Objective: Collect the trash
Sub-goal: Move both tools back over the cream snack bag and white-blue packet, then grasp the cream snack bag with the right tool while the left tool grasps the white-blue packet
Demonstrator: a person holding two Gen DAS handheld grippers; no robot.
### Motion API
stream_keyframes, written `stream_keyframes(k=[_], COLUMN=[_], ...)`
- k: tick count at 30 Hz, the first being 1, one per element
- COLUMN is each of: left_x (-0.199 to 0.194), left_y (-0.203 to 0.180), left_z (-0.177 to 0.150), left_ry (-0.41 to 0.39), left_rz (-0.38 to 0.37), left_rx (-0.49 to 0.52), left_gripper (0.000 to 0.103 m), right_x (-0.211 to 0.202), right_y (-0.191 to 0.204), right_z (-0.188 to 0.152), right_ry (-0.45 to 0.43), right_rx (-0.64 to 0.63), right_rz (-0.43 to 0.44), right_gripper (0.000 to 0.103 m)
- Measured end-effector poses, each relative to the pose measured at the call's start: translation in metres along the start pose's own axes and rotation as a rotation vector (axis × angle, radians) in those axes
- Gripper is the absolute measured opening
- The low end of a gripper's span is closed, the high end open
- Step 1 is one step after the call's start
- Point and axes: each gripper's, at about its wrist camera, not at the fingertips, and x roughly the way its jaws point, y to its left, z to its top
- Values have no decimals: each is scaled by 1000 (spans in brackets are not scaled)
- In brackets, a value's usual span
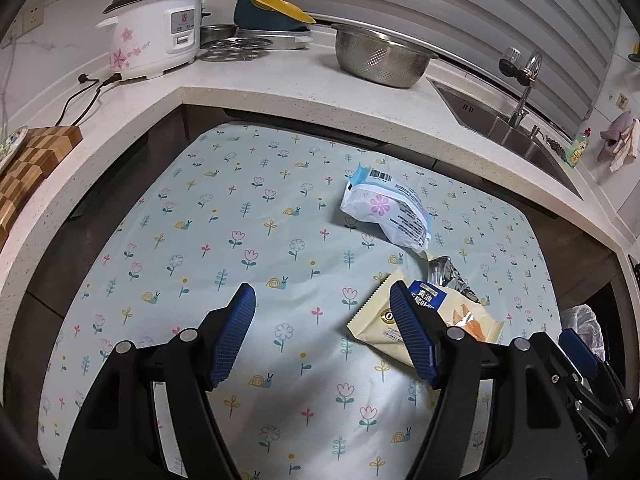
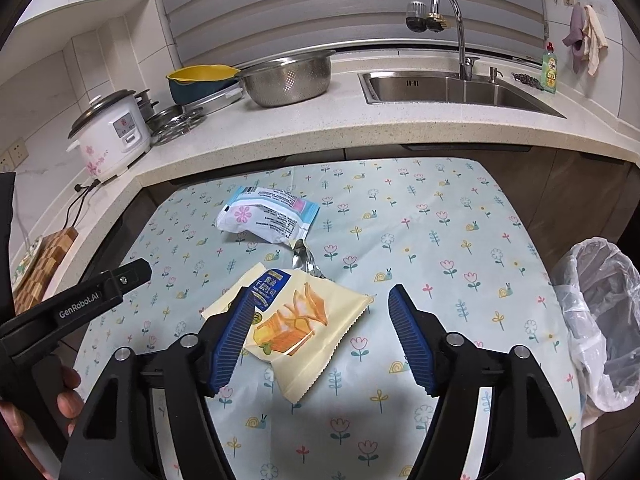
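Note:
A yellow bread wrapper (image 2: 304, 328) lies on the flowered tablecloth (image 2: 440, 240); it also shows in the left wrist view (image 1: 376, 324). A white and blue wrapper with a pink flower (image 2: 268, 218) lies farther back, and shows in the left wrist view (image 1: 388, 208). A crumpled silver foil piece (image 2: 306, 262) sits between them. My right gripper (image 2: 322, 308) is open, above the yellow wrapper. My left gripper (image 1: 322, 304) is open and empty, left of the yellow wrapper. A bin lined with a clear plastic bag (image 2: 600, 320) stands at the table's right.
A stone counter (image 2: 320, 128) wraps the table's far and left sides. It carries a rice cooker (image 2: 108, 136), a steel colander (image 2: 288, 78), a yellow and blue bowl (image 2: 200, 80), a sink (image 2: 460, 88) and a wooden board (image 1: 28, 160).

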Motion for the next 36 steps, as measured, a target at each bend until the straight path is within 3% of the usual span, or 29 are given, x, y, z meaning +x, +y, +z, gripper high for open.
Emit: stream_keyframes(k=[2,7,19,20,22,25,29,36], left_x=[2,13,45,48,52,58,67,89], left_y=[3,10,12,11,9,3,-10,-33], left_z=[0,1,4,5,8,13,20,36], left_ry=[-8,-2,36,38,42,43,43,46], left_rz=[16,33,49,50,47,40,27,4], left_rx=[-6,-9,-7,-7,-8,-9,-3,-15], left_gripper=[78,82,83,83,84,87,90,93], right_x=[8,29,78,80,85,83,76,77], right_y=[-1,-4,2,1,-1,-7,-24,-59], right_z=[-4,-14,-28,-29,-28,-24,-10,31], right_ry=[17,73,160,160,169,148,105,28], right_rx=[9,42,94,96,94,105,140,208], right_rz=[-3,6,53,61,78,83,76,50], right_gripper=[72,73,72,68,38,21,13,12])
